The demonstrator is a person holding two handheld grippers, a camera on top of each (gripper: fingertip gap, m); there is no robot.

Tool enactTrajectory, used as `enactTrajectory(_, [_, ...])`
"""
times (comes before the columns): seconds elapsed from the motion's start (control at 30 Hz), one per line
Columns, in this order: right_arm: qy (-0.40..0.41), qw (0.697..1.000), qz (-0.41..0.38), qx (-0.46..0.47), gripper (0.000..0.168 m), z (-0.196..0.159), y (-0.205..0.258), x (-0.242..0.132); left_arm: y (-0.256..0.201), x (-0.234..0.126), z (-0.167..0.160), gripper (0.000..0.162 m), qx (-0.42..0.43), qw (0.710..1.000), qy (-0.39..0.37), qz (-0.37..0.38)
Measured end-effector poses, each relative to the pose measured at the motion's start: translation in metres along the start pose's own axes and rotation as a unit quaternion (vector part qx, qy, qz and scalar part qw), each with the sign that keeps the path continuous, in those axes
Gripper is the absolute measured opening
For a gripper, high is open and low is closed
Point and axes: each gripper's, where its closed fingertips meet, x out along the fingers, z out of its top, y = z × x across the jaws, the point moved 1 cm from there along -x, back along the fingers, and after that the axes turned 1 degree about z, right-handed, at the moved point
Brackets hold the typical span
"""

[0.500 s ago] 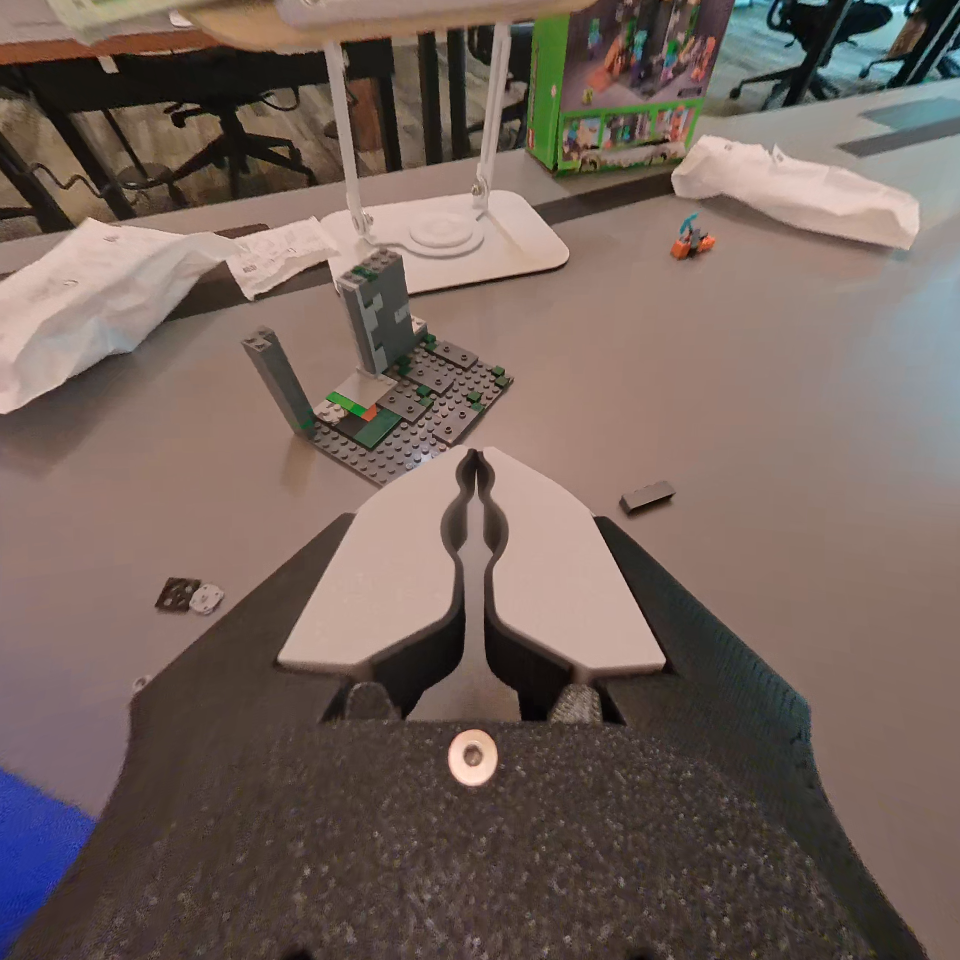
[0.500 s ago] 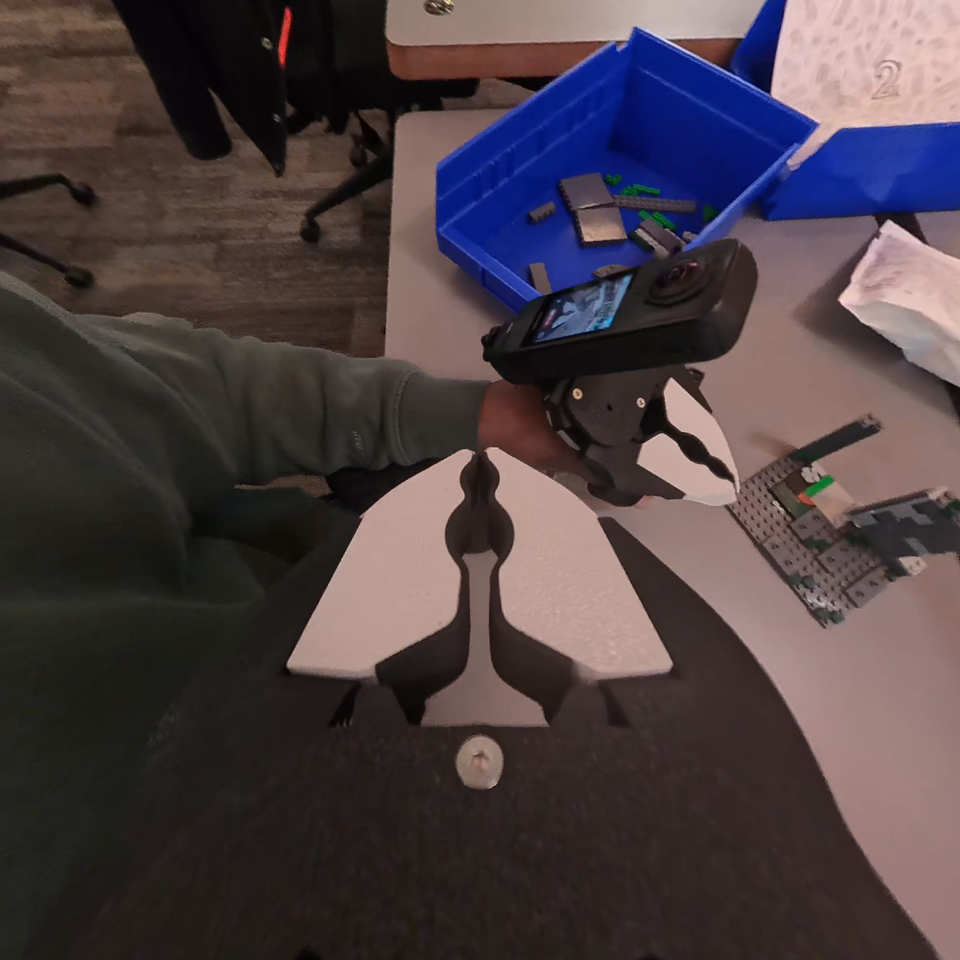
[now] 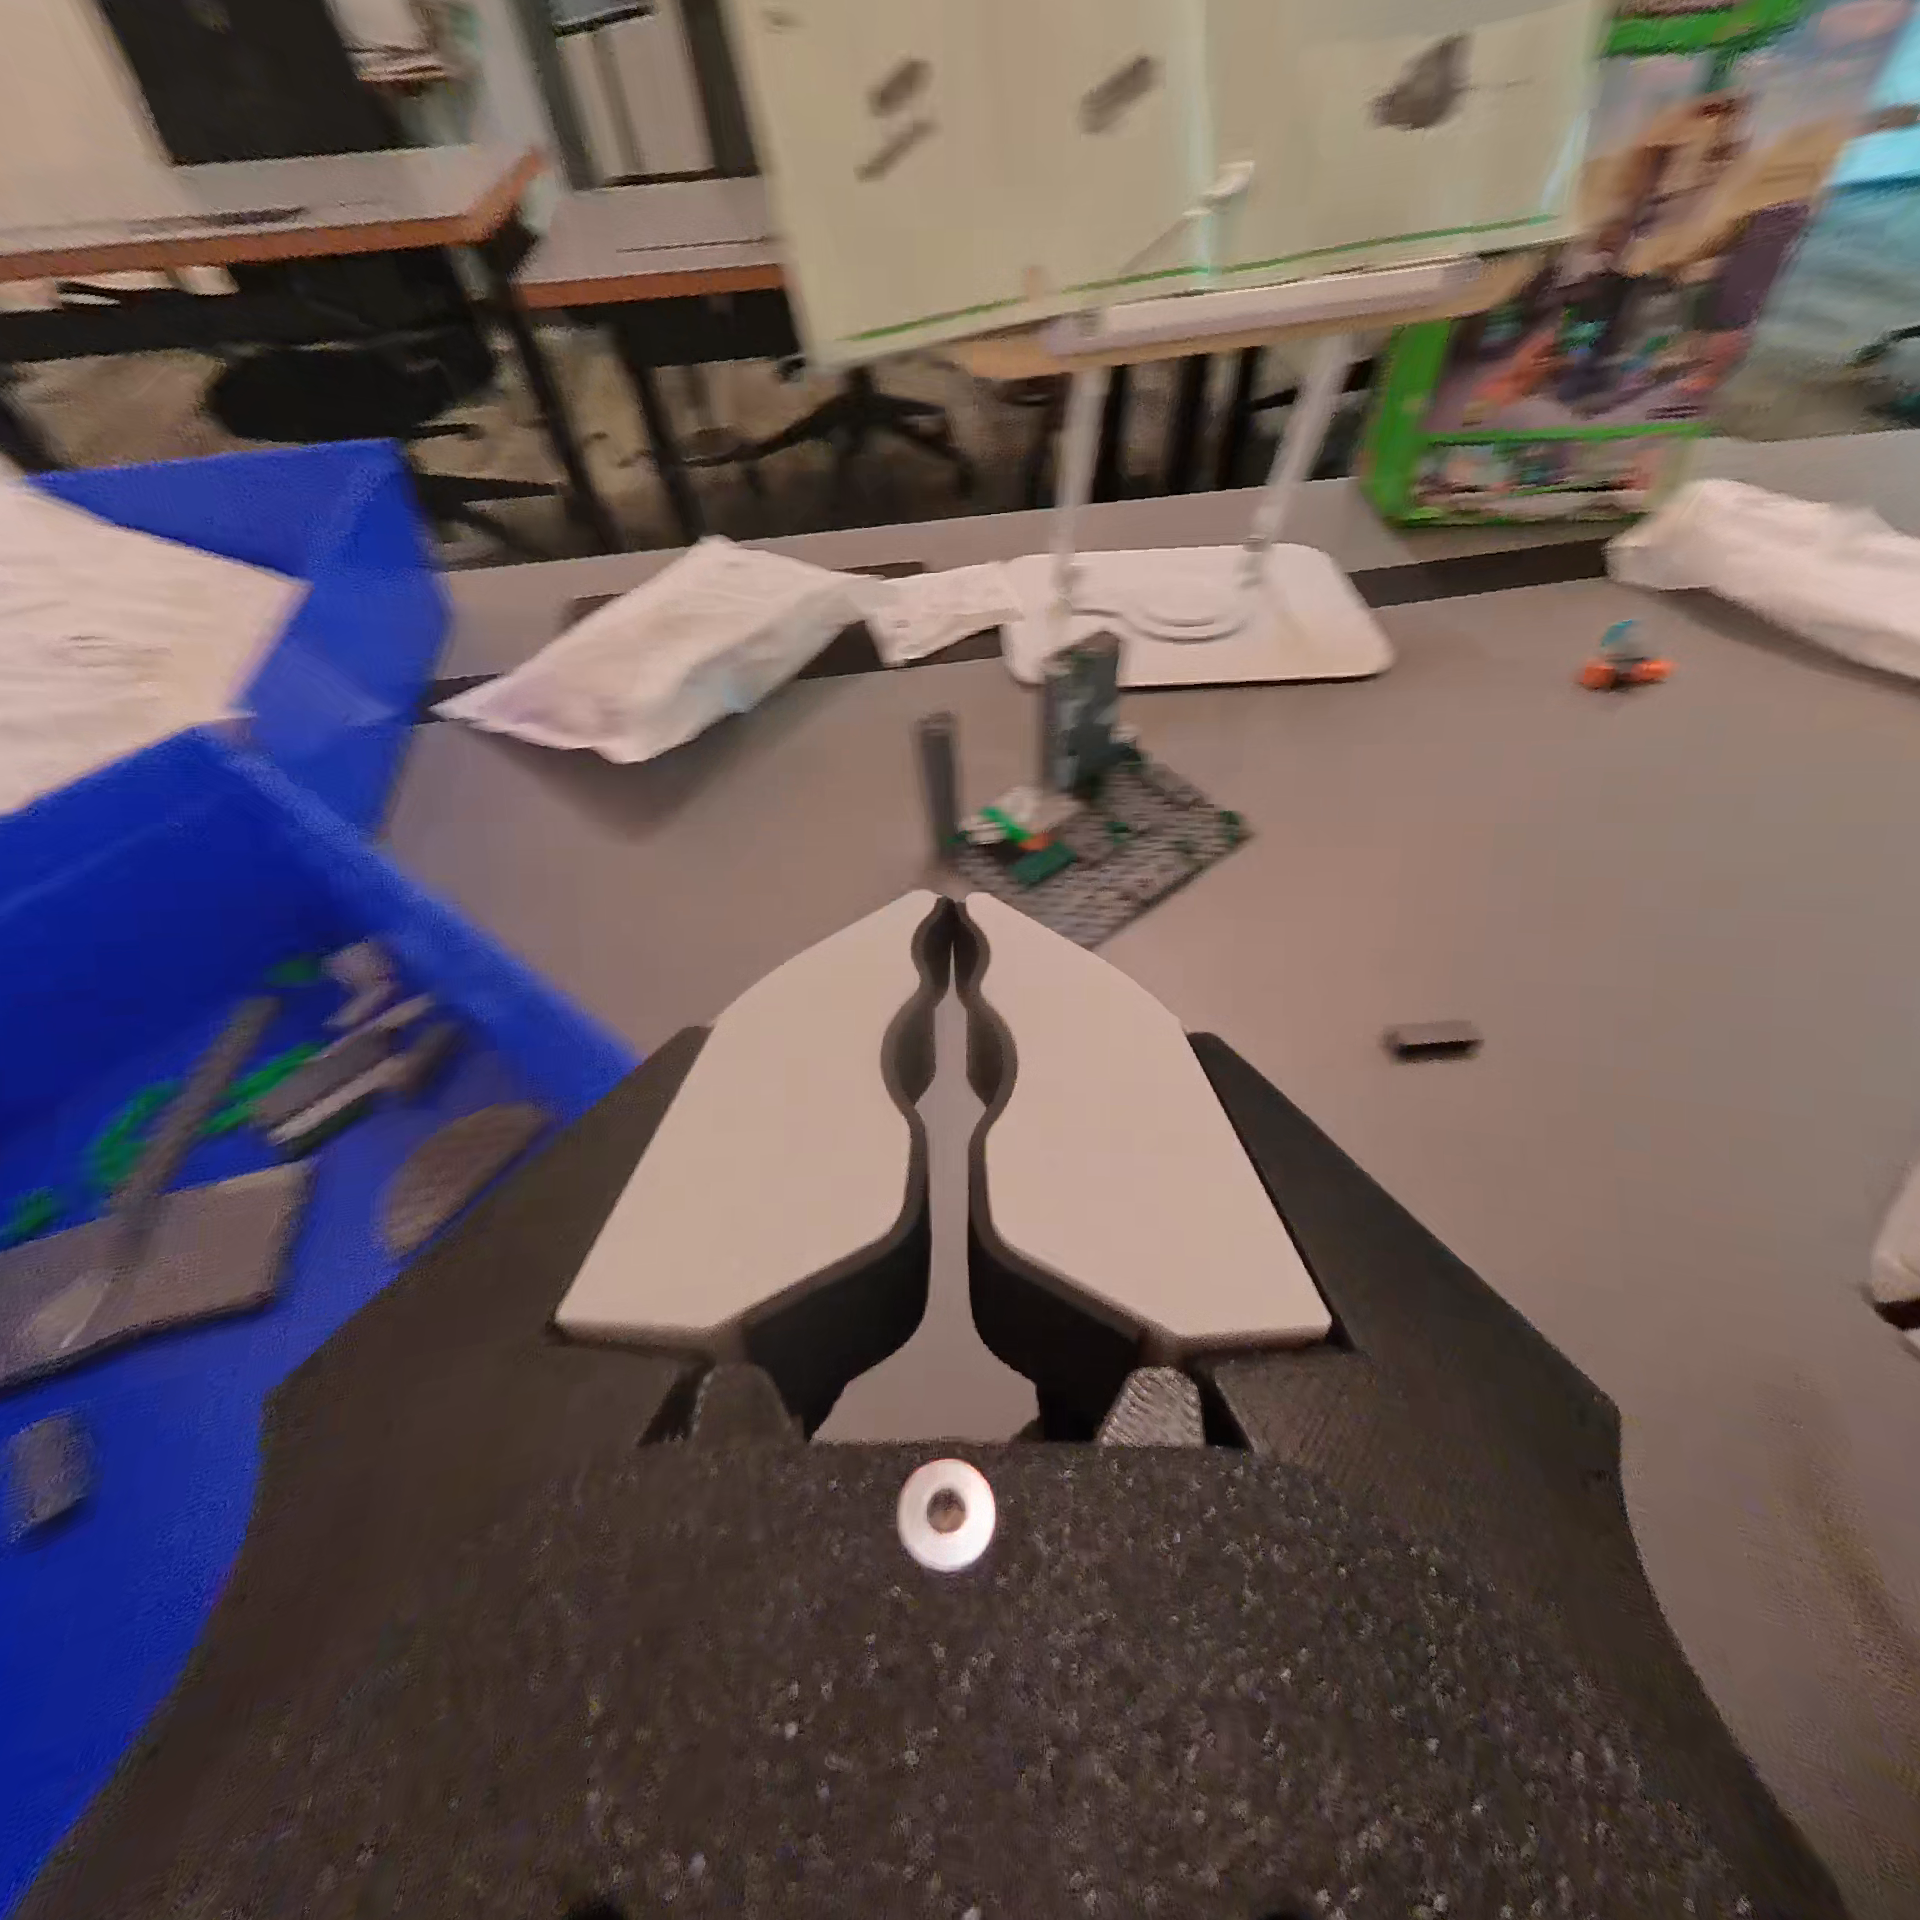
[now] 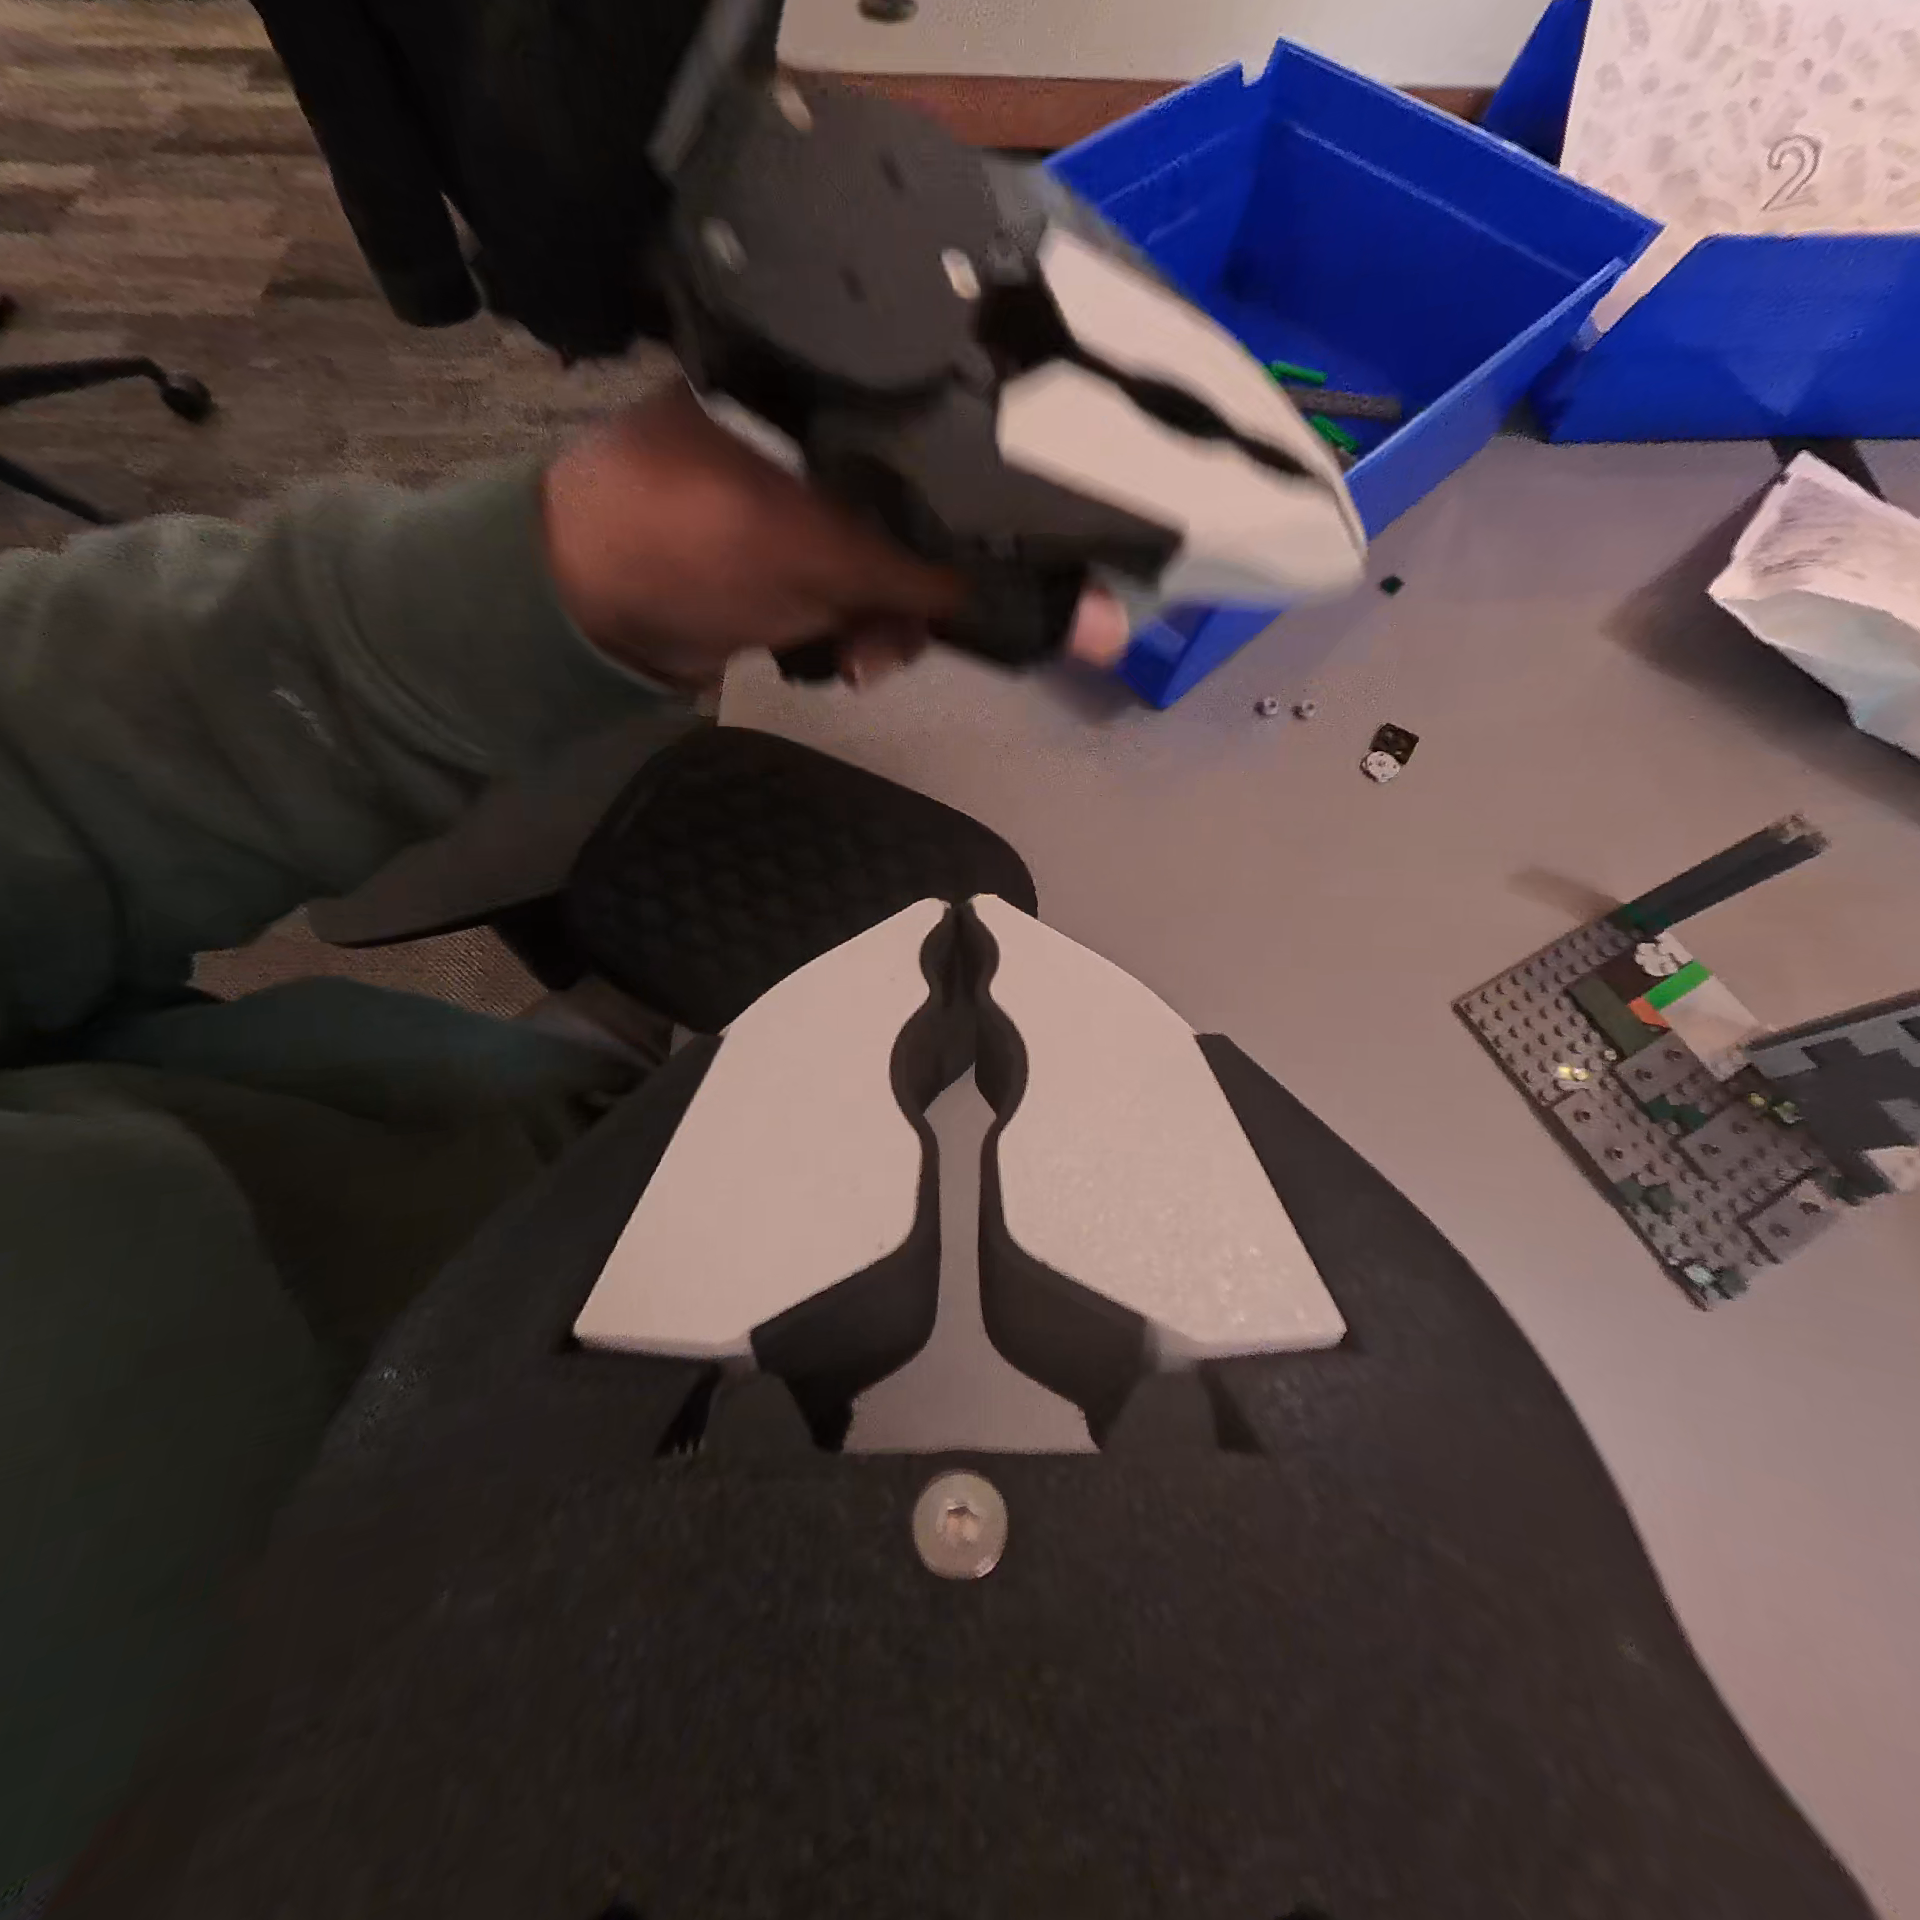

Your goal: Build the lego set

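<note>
The grey Lego baseplate (image 3: 1132,852) with a grey-green tower (image 3: 1081,727) and a thin grey pillar (image 3: 938,774) stands mid-table; it also shows in the right wrist view (image 4: 1558,1049). My left gripper (image 3: 954,906) is shut and empty, raised beside the blue parts bin (image 3: 239,894). In the right wrist view the left gripper (image 4: 1320,509) hangs over the blue bin (image 4: 1455,239). My right gripper (image 4: 961,906) is shut and empty, near the table's edge over a black chair (image 4: 748,831).
A loose dark brick (image 3: 1437,1039) lies right of the build. White bags (image 3: 665,655), a white stand base (image 3: 1247,623), a green set box (image 3: 1538,395) and a small orange figure (image 3: 1621,665) sit farther back. Small loose pieces (image 4: 1387,750) lie near the bin. A second blue bin (image 4: 1766,343) stands behind. Left tips to right tips: about 12 cm.
My left gripper has lifted and swung back and left, from just in front of the build to beside the blue bin. The right gripper has barely moved.
</note>
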Motion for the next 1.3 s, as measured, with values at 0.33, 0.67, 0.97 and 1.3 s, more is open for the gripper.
enactTrajectory(0.33, [-0.033, 0.998, 0.015, 0.048, 0.000, -0.028, -0.019, 0.010, 0.159, -0.025, -0.051, 0.025, 0.049, 0.948, 0.287, 0.130])
enactTrajectory(0.67, [-0.058, 0.992, -0.001, 0.108, 0.000, -0.052, -0.056, 0.003, 0.226, 0.004, -0.141, 0.028, 0.063, 0.832, 0.544, 0.091])
enactTrajectory(0.97, [-0.060, 0.988, -0.010, 0.139, 0.000, -0.068, -0.076, -0.001, 0.235, 0.056, -0.163, 0.045, 0.074, 0.830, 0.552, 0.046])
enactTrajectory(1.3, [-0.050, 0.986, -0.023, 0.154, 0.000, -0.085, -0.086, -0.001, 0.241, 0.058, -0.146, 0.010, 0.154, 0.802, 0.577, -0.008])
